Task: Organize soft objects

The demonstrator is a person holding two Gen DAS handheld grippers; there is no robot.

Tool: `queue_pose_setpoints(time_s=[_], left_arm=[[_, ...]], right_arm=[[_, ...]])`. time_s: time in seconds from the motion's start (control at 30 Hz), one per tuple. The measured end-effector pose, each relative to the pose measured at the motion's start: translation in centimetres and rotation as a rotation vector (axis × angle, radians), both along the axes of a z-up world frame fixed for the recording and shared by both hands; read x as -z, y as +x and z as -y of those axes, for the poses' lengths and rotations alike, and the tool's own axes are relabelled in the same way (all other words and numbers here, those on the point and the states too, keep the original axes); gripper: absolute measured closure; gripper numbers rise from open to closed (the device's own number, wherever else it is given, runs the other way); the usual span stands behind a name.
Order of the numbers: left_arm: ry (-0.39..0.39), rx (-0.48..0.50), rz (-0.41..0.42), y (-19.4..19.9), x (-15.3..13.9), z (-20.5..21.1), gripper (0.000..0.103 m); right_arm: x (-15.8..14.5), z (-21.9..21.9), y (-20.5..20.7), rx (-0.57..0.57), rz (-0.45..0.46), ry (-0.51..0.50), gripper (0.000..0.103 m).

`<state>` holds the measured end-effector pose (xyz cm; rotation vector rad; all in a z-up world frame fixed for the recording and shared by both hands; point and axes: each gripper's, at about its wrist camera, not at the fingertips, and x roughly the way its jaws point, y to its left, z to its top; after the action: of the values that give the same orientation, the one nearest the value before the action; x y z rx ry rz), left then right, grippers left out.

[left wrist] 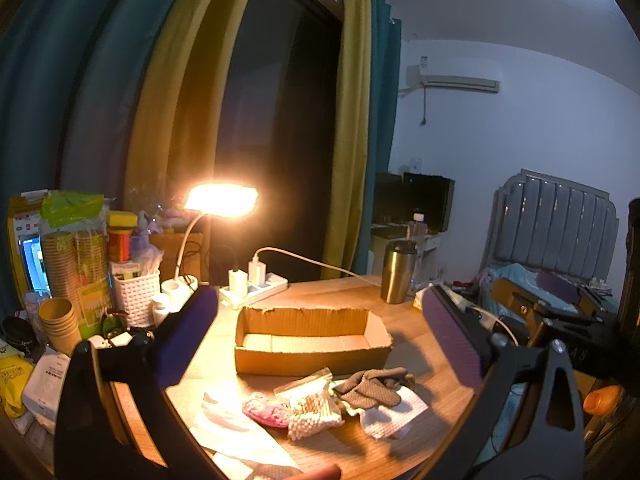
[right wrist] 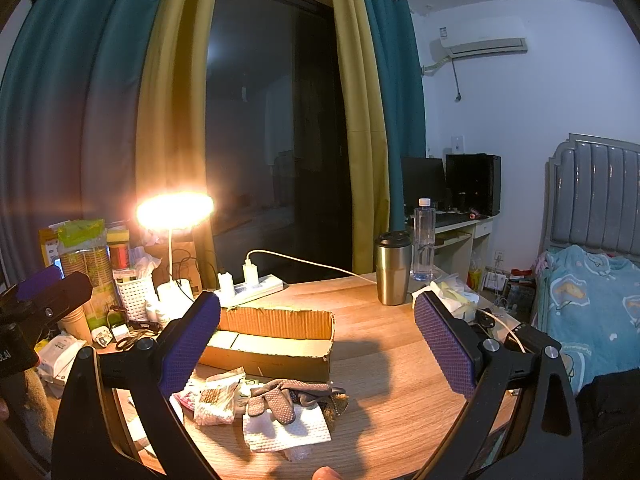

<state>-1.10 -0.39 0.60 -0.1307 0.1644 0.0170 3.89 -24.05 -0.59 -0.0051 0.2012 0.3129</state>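
Observation:
An open cardboard box (left wrist: 312,342) (right wrist: 276,340) sits mid-table. In front of it lie a bag of cotton swabs (left wrist: 310,404) (right wrist: 216,398), a pink pouch (left wrist: 266,410), grey dotted gloves (left wrist: 372,388) (right wrist: 288,396) and a white cloth (left wrist: 394,414) (right wrist: 286,428). My left gripper (left wrist: 320,336) hovers open above the pile, nothing between its purple pads. My right gripper (right wrist: 318,340) is open too, above the gloves and cloth. The left gripper's finger (right wrist: 44,284) shows at the far left of the right wrist view.
A lit desk lamp (left wrist: 222,200) glares at the back left beside a power strip (left wrist: 256,286), a white basket (left wrist: 136,292) and stacked paper cups (left wrist: 60,322). A steel tumbler (right wrist: 392,268) and water bottle (right wrist: 423,238) stand at the back right. A bed (right wrist: 592,300) lies beyond the table.

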Motion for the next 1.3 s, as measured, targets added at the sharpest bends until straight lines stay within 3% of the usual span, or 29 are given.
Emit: queue_pose_setpoints(time_s=[1.3], left_arm=[[0.0,-0.002,-0.009,0.14,-0.14,0.29,0.0]], right_arm=[[-0.09,-0.14,0.06,0.0,-0.002,-0.002,0.003]])
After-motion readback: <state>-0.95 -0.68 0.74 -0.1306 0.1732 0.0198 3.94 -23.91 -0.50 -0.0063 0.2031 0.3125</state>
